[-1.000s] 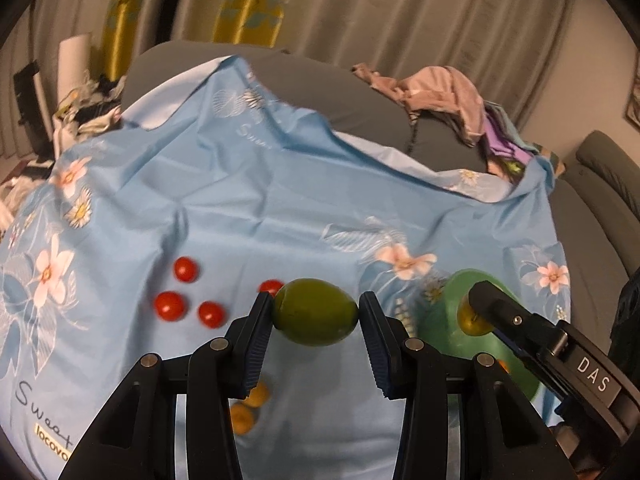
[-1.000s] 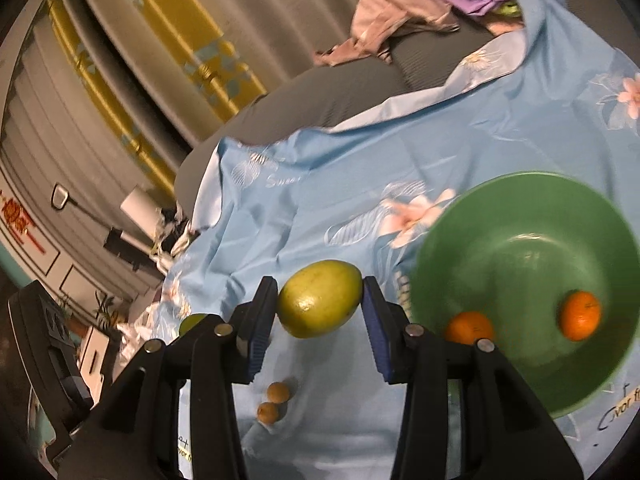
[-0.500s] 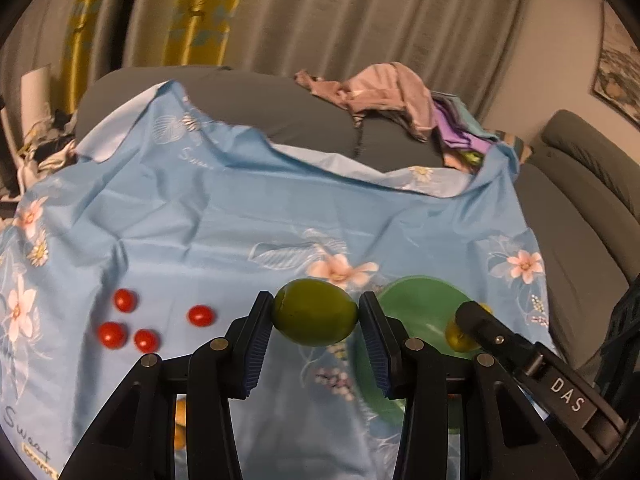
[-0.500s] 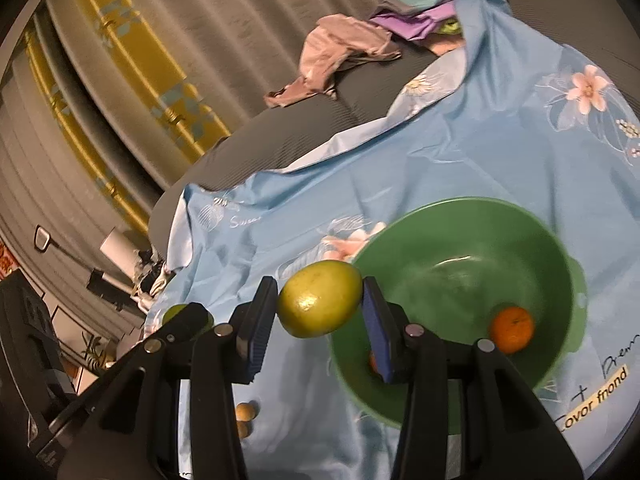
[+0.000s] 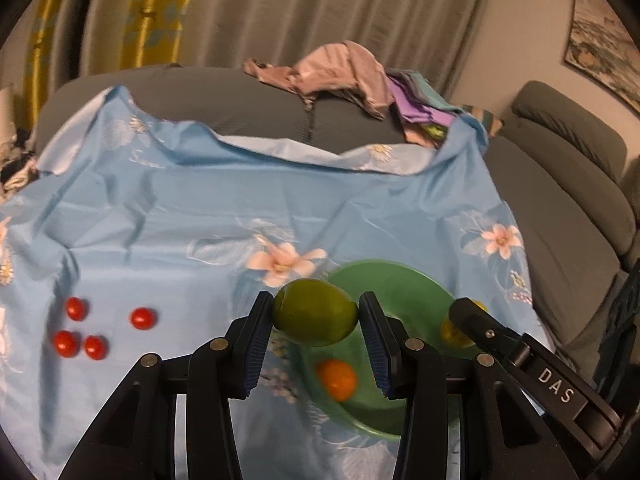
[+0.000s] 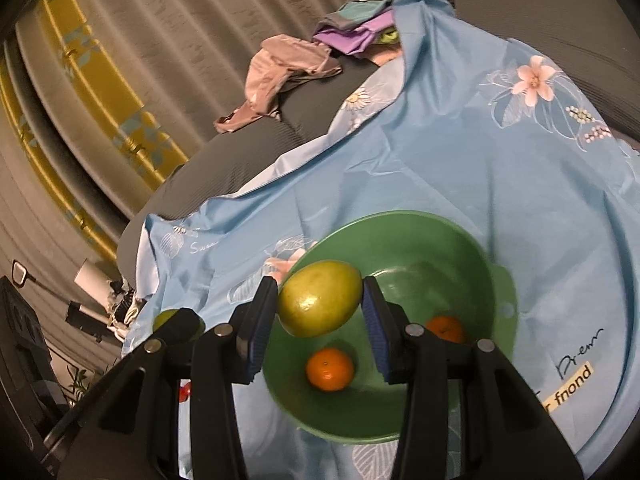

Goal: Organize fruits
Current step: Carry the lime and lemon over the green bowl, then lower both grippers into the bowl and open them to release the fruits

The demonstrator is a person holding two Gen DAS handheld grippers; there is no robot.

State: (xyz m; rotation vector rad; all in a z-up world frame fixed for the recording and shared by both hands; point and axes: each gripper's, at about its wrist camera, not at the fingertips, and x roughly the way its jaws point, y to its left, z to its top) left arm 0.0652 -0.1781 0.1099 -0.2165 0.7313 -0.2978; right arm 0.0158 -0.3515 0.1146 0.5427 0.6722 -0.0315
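My left gripper (image 5: 315, 316) is shut on a dark green mango (image 5: 315, 312) and holds it above the left rim of the green bowl (image 5: 400, 280). My right gripper (image 6: 320, 304) is shut on a yellow-green mango (image 6: 320, 298) and holds it over the left part of the same bowl (image 6: 460, 248). Two oranges (image 6: 330, 369) (image 6: 446, 328) lie in the bowl; one orange (image 5: 337, 379) shows in the left wrist view. The right gripper's finger (image 5: 492, 334) and its mango (image 5: 450, 330) show at the right of the left wrist view.
Several cherry tomatoes (image 5: 94, 347) lie on the blue flowered cloth (image 5: 200, 208) at the left. A pile of clothes (image 5: 352, 76) lies on the grey sofa behind. Sofa cushions (image 5: 560, 184) are at the right. The left gripper and its mango (image 6: 176, 320) show at the left.
Both grippers have moved right toward the bowl with their mangoes. The bowl now lies under both grippers; the tomatoes have slid to the left of the view.
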